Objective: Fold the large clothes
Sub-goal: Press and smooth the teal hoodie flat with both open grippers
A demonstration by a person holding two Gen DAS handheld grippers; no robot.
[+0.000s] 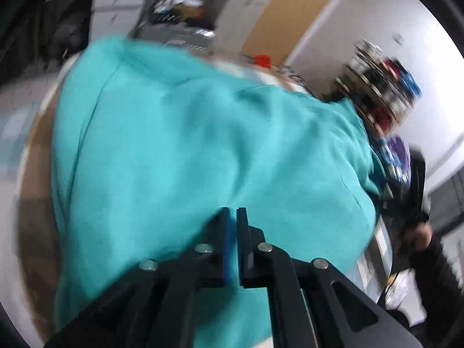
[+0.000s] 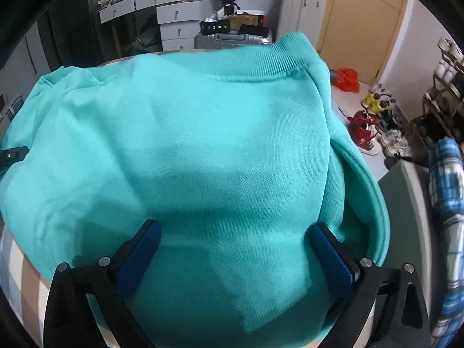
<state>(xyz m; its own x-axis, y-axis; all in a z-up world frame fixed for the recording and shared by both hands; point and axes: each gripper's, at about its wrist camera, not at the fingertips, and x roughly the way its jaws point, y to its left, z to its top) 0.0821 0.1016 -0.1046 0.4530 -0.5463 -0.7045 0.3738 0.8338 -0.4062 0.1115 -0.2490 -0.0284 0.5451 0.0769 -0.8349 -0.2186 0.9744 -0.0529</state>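
Observation:
A teal sweatshirt (image 2: 203, 145) lies partly folded on a checked surface (image 2: 17, 264), its ribbed collar (image 2: 261, 63) at the far side. In the blurred left wrist view the sweatshirt (image 1: 188, 145) fills the middle. My left gripper (image 1: 233, 213) is shut just above the cloth, with nothing visible between its blue pads. My right gripper (image 2: 233, 232) is open wide and hovers low over the near part of the sweatshirt, with the folded body between its fingers. The left gripper's tip shows at the left edge of the right wrist view (image 2: 13, 153).
A silver suitcase (image 2: 232, 40) and white drawers (image 2: 174, 20) stand behind the surface. Shoes (image 2: 365, 127) and a shoe rack (image 2: 443, 95) are at the right on the floor. A blue plaid cloth (image 2: 446, 191) hangs at the far right.

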